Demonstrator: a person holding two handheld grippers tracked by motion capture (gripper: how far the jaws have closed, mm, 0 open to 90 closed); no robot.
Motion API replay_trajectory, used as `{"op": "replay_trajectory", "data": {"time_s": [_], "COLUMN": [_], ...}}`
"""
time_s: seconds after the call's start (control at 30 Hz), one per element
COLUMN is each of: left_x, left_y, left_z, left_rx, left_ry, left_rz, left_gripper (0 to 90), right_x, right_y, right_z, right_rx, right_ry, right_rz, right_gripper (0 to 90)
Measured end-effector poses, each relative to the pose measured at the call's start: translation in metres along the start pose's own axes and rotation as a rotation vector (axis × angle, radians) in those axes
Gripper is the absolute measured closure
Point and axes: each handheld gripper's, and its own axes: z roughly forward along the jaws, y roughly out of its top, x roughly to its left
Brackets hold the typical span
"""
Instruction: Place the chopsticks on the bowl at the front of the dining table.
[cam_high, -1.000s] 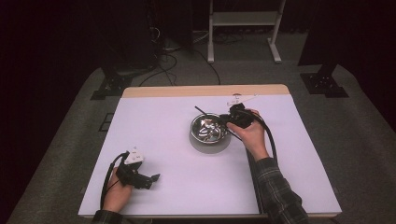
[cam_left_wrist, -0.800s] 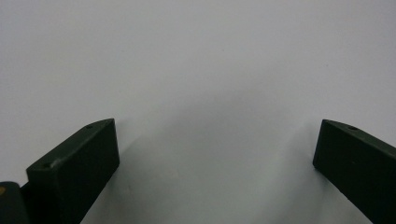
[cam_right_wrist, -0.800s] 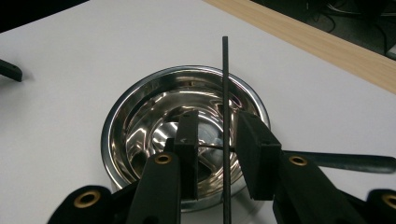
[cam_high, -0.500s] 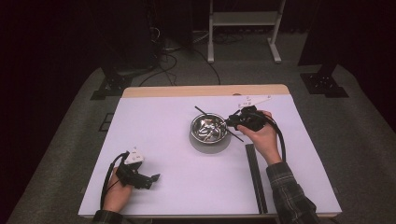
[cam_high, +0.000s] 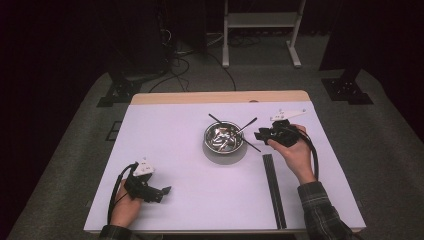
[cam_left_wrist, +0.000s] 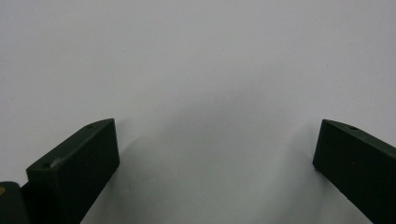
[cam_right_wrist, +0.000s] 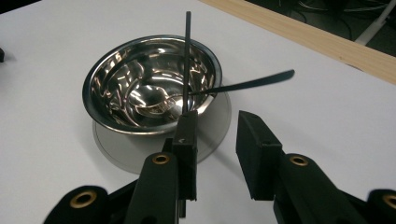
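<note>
Now the steel bowl (cam_right_wrist: 149, 86) sits mid-table on a grey round mat (cam_high: 225, 154), with a spoon (cam_right_wrist: 243, 84) and a thin black stick (cam_right_wrist: 187, 60) leaning across its rim. Just beside it, the right gripper (cam_right_wrist: 217, 135) hovers, jaws apart (the stick runs along its left jaw, not pinched). Well apart, the left gripper (cam_high: 162, 191) rests on the white table (cam_high: 175, 130), jaws wide with nothing between them.

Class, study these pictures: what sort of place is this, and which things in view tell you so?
Probably a lab or studio set up for recording handling tasks, not a kitchen. A white-covered table stands alone on grey carpet against dark surroundings, loose cables trail across the floor behind it, and a metal bowl sits staged at its centre.
</note>
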Motion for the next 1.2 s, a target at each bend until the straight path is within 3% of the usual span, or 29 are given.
{"op": "replay_trajectory", "data": {"time_s": [0.6,0.93,1.2], "left_x": [0.0,0.0,0.0], "left_y": [0.0,0.0,0.0], "left_z": [0.0,0.0,0.0], "left_rx": [-0.002,-0.003,-0.002], "left_ry": [0.0,0.0,0.0], "left_rz": [-0.002,-0.002,-0.002], "left_gripper": [0.0,0.0,0.0], "right_x": [-0.01,-0.018,-0.023], "right_y": [-0.035,-0.058,-0.075], "right_z": [-0.018,-0.023,-0.017], "right_rx": [0.001,0.046,0.083], "right_ry": [-0.037,-0.057,-0.073], "right_rz": [0.046,0.084,0.108], "right_gripper": [67.9,67.1,66.9]}}
